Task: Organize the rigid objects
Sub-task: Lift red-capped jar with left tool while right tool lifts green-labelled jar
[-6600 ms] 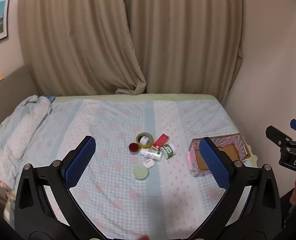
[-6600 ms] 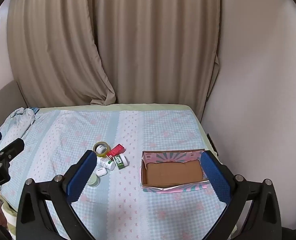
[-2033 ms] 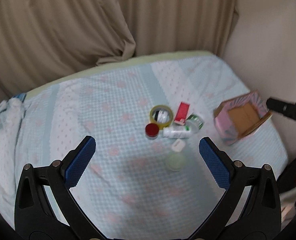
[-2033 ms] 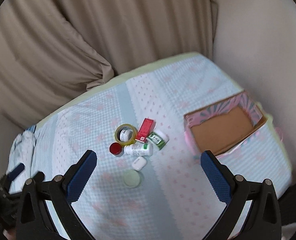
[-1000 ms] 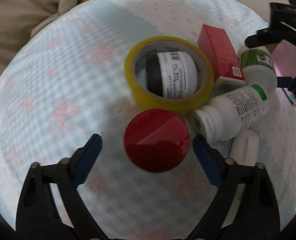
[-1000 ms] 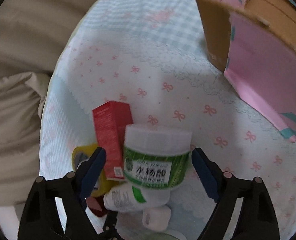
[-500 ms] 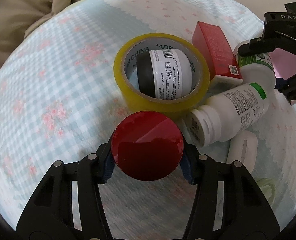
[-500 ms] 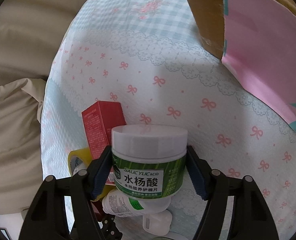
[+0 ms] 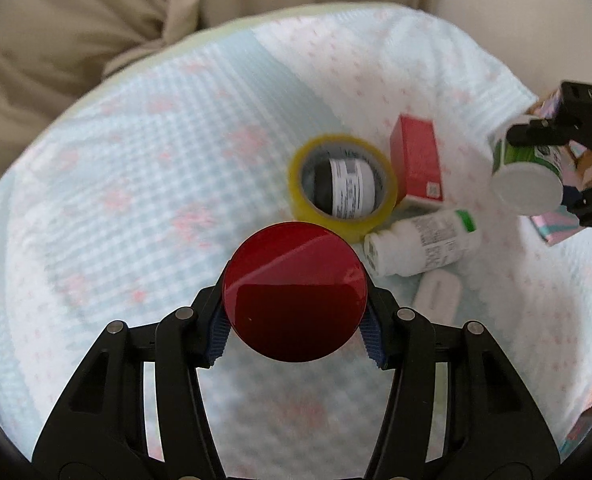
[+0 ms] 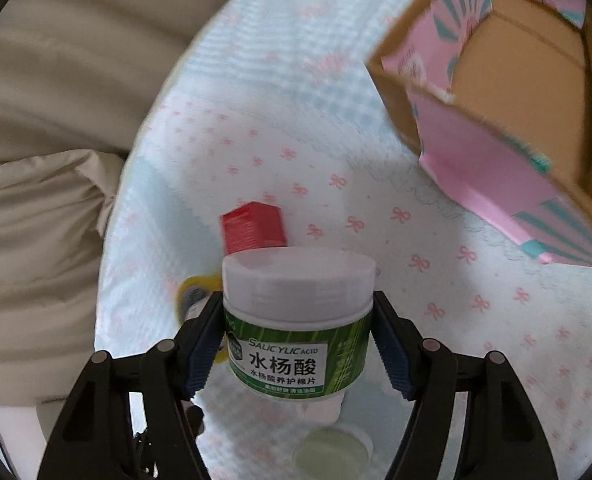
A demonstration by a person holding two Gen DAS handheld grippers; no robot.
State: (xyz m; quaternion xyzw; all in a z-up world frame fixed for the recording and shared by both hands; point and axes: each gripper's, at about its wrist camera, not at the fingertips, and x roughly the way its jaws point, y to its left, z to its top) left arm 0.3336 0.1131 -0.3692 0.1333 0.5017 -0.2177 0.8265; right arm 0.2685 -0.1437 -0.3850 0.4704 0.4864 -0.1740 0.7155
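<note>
Left gripper (image 9: 294,335) clamped on red-lidded jar (image 9: 294,291), raised above bedsheet (image 9: 136,216). Right gripper (image 10: 297,348) clamped on green-labelled jar (image 10: 298,320), lifted near pink cardboard box (image 10: 495,128).

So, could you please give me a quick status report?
Left gripper shut on red round-lidded jar. Right gripper shut on green-labelled white-lidded jar. Pink cardboard box unobstructed.
</note>
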